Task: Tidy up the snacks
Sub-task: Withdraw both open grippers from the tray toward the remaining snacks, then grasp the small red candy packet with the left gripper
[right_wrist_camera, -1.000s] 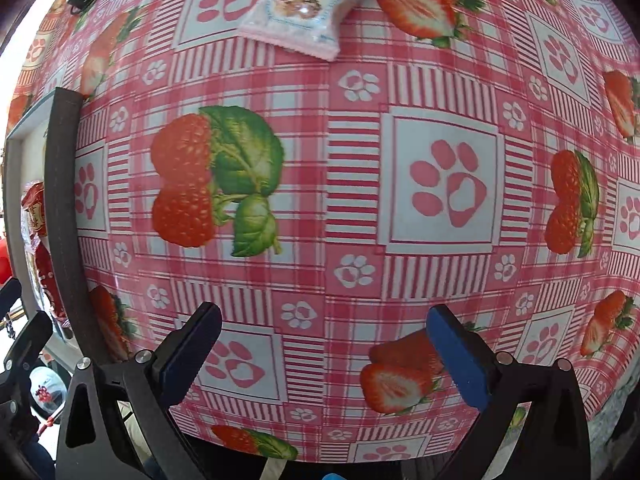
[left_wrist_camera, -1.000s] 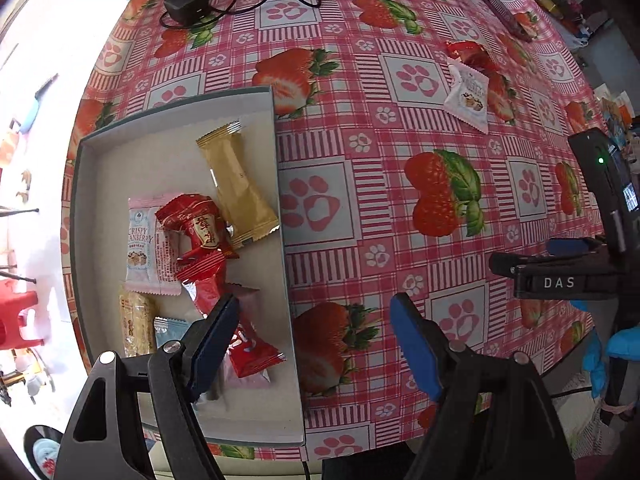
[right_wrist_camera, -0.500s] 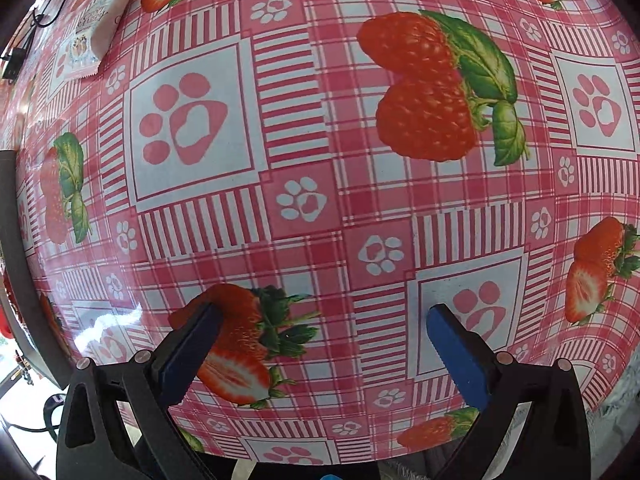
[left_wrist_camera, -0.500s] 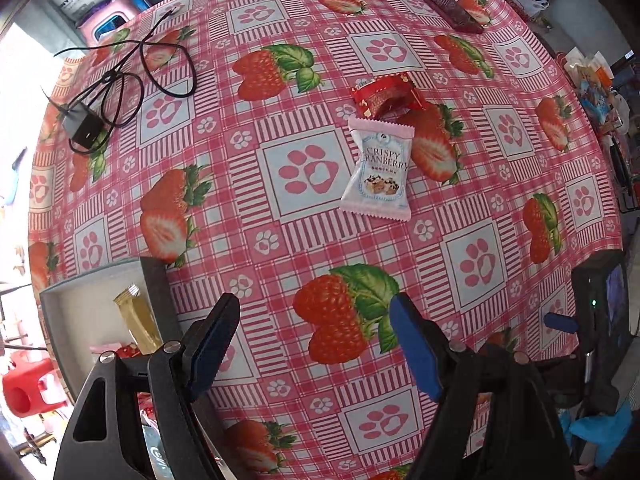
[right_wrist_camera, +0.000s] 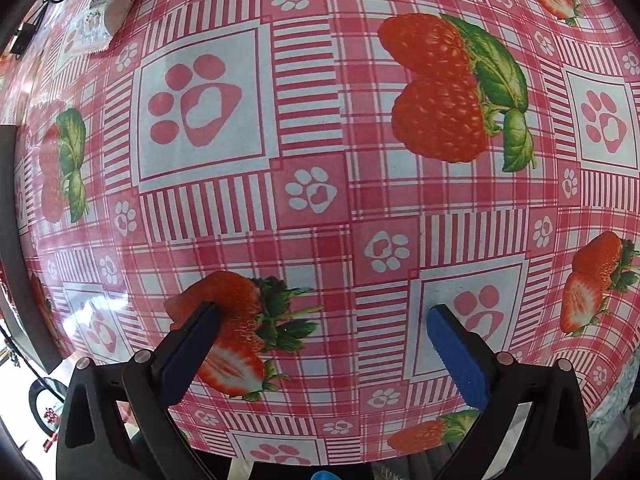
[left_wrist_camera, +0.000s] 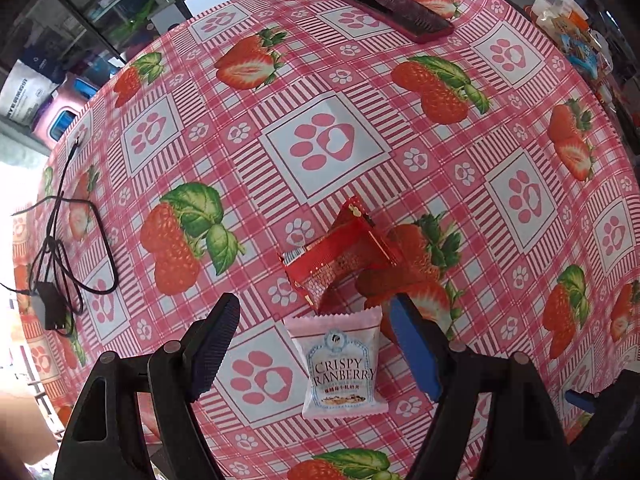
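Note:
A pink "Crispy Cranberry" packet (left_wrist_camera: 340,364) lies flat on the strawberry tablecloth, right between the fingers of my open left gripper (left_wrist_camera: 316,312). A red snack wrapper (left_wrist_camera: 340,256) lies just beyond it. My right gripper (right_wrist_camera: 320,320) is open and empty, low over bare cloth. The pink packet also shows in the right wrist view (right_wrist_camera: 108,12) at the far upper left. The dark rim of the snack tray (right_wrist_camera: 12,216) shows at the left edge of the right wrist view.
A black charger with a coiled cable (left_wrist_camera: 52,272) lies at the left of the table. A dark phone in a red case (left_wrist_camera: 388,8) lies at the far side. Shelves and bags stand beyond the table.
My left gripper has swung from the tray to the right and forward, so the pink packet now lies between its fingers. My right gripper has moved to the right, away from the packet.

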{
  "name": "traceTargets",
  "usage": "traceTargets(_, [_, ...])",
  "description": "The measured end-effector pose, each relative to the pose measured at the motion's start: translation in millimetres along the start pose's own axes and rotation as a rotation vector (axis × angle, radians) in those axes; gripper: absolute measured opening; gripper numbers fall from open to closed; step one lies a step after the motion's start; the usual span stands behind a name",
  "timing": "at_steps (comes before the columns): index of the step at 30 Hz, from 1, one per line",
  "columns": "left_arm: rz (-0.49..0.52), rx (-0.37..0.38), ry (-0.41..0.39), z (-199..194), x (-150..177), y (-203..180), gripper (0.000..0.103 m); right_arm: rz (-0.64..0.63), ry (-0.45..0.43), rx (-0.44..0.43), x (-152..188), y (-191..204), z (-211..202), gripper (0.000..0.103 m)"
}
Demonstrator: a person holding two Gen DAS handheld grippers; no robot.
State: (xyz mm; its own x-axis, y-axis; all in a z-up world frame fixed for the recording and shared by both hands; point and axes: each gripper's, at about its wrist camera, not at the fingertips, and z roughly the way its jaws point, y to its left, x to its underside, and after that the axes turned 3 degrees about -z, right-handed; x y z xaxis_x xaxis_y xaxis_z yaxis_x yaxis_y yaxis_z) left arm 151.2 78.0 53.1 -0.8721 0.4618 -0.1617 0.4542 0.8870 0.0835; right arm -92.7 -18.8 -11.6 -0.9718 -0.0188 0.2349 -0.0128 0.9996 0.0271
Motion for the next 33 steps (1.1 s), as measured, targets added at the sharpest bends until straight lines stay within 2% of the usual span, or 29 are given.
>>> traceTargets(5, [0.044,-0.025,0.037,23,-16,-8,0.08,-0.015,-0.003,0.001,0,0,1,0.103])
traceTargets(9, [-0.034,0.023,0.035,28,-23,2,0.079,-0.029,-0.012,0.003,4,2,-1,0.103])
traceTargets(10, [-0.057,0.035,0.039,31,-27,7,0.067,-0.034,-0.016,0.005,5,4,-2,0.103])
traceTargets(11, [-0.082,0.066,0.046,32,-30,11,0.051,-0.035,-0.022,0.006,7,4,-2,0.103])
traceTargets(12, [-0.11,0.091,0.053,32,-31,16,0.042,-0.037,-0.027,0.006,9,5,-2,0.103])
traceTargets(13, [-0.131,0.079,0.054,31,-31,19,0.027,-0.042,-0.03,0.008,9,6,-2,0.103])
traceTargets(18, [-0.183,0.01,0.06,29,-14,45,0.027,-0.056,-0.032,0.011,10,7,-2,0.103])
traceTargets(23, [-0.254,0.046,0.098,25,34,67,0.027,-0.061,-0.042,0.012,11,8,-3,0.103])
traceTargets(26, [-0.259,0.084,0.12,18,68,55,0.027,-0.062,-0.044,0.013,11,8,-4,0.103])
traceTargets(29, [-0.235,0.139,0.13,9,100,23,0.027,-0.063,-0.046,0.013,10,7,-4,0.103])
traceTargets(33, [-0.303,0.161,0.148,-2,145,3,0.027,-0.07,-0.054,0.015,11,7,-4,0.103])
